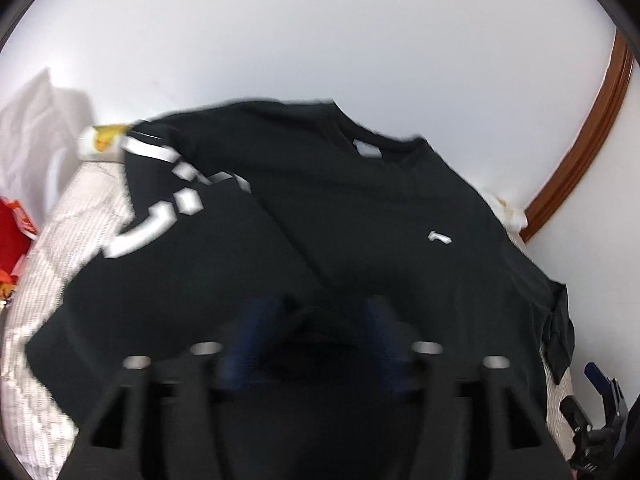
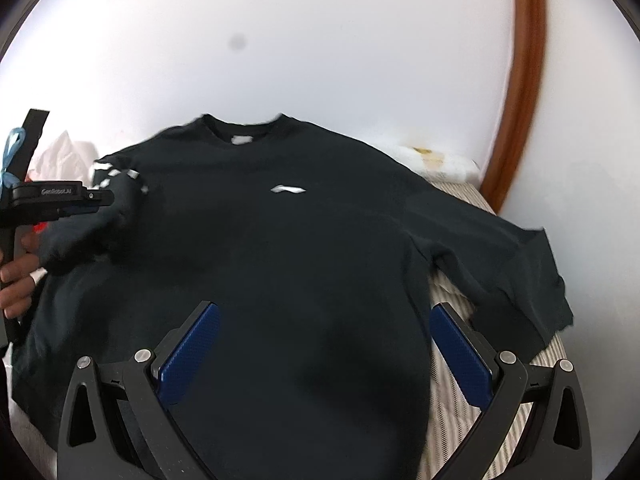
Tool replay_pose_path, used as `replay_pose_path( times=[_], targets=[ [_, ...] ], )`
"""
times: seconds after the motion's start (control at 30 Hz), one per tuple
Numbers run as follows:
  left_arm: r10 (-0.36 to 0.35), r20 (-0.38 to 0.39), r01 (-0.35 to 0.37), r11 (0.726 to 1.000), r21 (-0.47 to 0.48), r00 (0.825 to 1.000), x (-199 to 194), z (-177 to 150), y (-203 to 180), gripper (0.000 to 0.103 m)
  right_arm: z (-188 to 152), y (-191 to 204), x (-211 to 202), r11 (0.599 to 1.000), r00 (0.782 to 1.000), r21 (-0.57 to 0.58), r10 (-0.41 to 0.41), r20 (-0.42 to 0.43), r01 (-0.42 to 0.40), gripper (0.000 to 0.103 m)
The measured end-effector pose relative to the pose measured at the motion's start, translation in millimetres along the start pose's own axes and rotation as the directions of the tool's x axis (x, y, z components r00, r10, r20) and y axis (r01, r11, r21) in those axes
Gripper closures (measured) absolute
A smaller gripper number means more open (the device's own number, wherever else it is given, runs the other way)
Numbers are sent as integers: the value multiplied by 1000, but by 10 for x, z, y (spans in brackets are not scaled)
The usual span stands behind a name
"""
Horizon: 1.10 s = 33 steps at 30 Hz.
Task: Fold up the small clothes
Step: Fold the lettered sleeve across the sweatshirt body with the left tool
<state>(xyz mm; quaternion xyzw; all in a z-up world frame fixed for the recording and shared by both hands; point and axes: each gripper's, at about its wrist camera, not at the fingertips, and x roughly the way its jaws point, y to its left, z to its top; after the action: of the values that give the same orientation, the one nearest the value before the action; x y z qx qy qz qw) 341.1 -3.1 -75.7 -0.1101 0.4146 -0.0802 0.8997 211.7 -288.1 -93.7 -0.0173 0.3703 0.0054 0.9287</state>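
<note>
Two grippers sit over one black sweatshirt [image 2: 288,248] spread flat on the striped bed cover [image 2: 452,412]. I read my right gripper [image 2: 324,344] as wide open, its blue pads [image 2: 460,352] apart with nothing clamped; the sweatshirt body lies directly beneath and ahead of the jaws. My left gripper [image 1: 316,328] is blurred: its jaws stand partly open above a raised dark fold, and I cannot tell whether the pads touch it.

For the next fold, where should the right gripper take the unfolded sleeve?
Grip the sleeve at its cuff end, coming from the outer right side. It lies spread flat past the body, with striped bedding beneath, so the edge is likely free to pinch.
</note>
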Motion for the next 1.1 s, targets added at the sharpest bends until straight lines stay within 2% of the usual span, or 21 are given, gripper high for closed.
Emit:
replay_pose_path(
  times=[0.07, 0.13, 0.33, 0.4, 0.47, 0.53, 0.73, 0.87, 1.1],
  targets=[
    [21, 45, -21, 1000, -9, 999, -191, -35, 177, 36, 84, 165, -13, 999, 999, -12, 33, 6, -33, 0],
    [45, 56, -44, 999, -25, 997, -332, -84, 393, 36, 155, 362, -8, 997, 998, -33, 68, 3, -68, 0],
    [119, 26, -116, 986, -118, 993, -548, -319, 1176, 35, 297, 1071, 105, 976, 981, -92, 196, -15, -196, 1],
    [134, 5, -132, 978, -160, 991, -575, -453, 1456, 34, 305, 1357, 188, 964, 973, -133, 229, -23, -230, 5],
    [152, -18, -153, 970, -191, 988, -558, -558, 1679, 34, 306, 1604, 286, 950, 966, -178, 254, -41, -257, 17],
    [160, -37, -164, 963, -213, 986, -496, -643, 1844, 34, 309, 1892, 419, 937, 964, -228, 255, -77, -266, 22],
    [97, -39, -103, 972, -209, 995, -368, -756, 2015, 32, 322, 2451, 618, 908, 966, -329, 243, -92, -260, 25],
    [113, -4, -112, 974, -195, 994, -328, -778, 2086, 30, 312, 2754, 754, 884, 959, -372, 261, -112, -284, 25],
    [12, 53, 2, 969, -247, 999, -351, -779, 2269, 28, 201, 3167, 1097, 841, 956, -457, 243, -162, -291, 25]
  ],
)
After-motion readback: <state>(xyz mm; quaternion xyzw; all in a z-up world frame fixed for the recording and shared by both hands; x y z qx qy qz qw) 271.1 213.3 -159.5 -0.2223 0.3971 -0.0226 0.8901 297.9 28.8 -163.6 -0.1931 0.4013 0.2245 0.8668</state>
